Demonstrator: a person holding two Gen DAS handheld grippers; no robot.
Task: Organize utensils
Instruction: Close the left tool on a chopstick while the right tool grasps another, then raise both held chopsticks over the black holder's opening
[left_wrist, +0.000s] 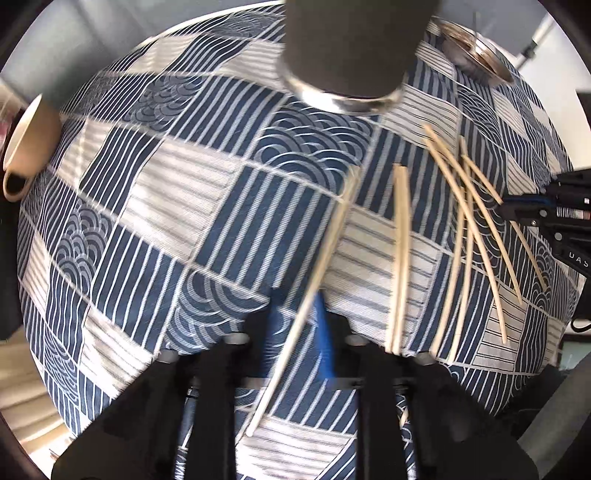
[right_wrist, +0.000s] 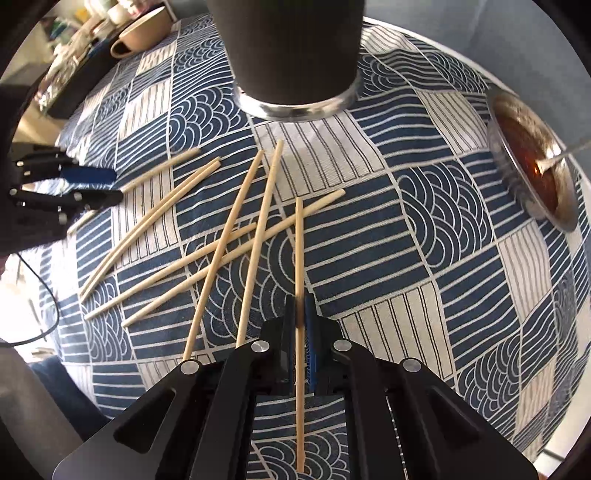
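Our right claw is clamped on one chopstick near the middle of the tablecloth. Our left claw pinches another chopstick. More chopsticks lie crossed between them, before the dark cup. The only lettering on the claws is unreadable.

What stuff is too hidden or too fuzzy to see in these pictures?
- Tall dark cup: its top is cut off by the upper edge in both wrist views, so what's inside stays hidden.
- Left gripper: motion blur in the left wrist view smears where its fingers meet the chopstick.
- Metal bowl: squashed at the right wrist view's edge; the brown contents are unclear.
- Beige mug: partly cut off at the left wrist view's edge.
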